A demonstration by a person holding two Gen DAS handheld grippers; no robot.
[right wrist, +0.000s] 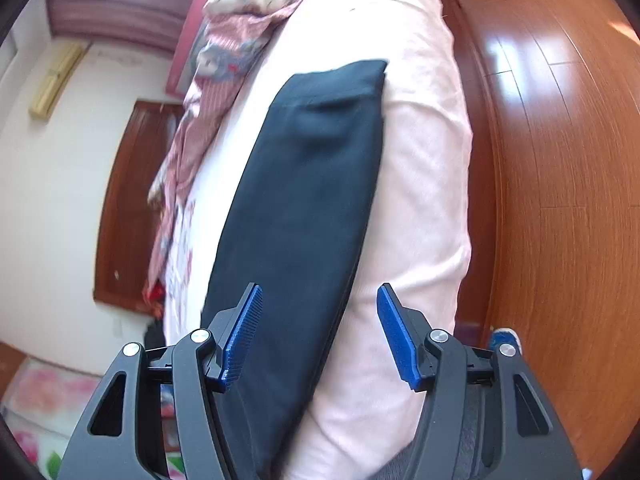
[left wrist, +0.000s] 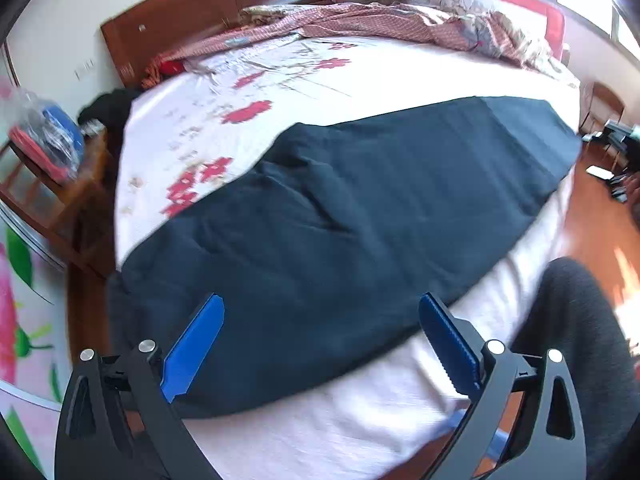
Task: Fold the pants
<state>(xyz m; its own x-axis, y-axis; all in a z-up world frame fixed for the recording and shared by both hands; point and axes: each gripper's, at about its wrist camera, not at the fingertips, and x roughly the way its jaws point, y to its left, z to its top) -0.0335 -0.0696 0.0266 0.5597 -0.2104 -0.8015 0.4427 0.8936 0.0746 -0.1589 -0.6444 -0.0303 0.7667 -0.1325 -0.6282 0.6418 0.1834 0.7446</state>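
Observation:
Dark navy pants (left wrist: 340, 216) lie flat along the near edge of the bed (left wrist: 360, 424), folded lengthwise into one long strip. My left gripper (left wrist: 320, 312) is open and empty, hovering over the pants' near left end. In the right wrist view the pants (right wrist: 304, 208) run away from me along the bed edge (right wrist: 424, 200). My right gripper (right wrist: 320, 300) is open and empty above the pants' near end, its left finger over the cloth.
A rumpled pink quilt (left wrist: 380, 24) lies at the far side of the bed by the wooden headboard (left wrist: 208, 12). A bedside stand with bags (left wrist: 44, 148) is at the left. Wooden floor (right wrist: 560, 160) lies to the right. A person's dark-clothed leg (left wrist: 580, 340) is near.

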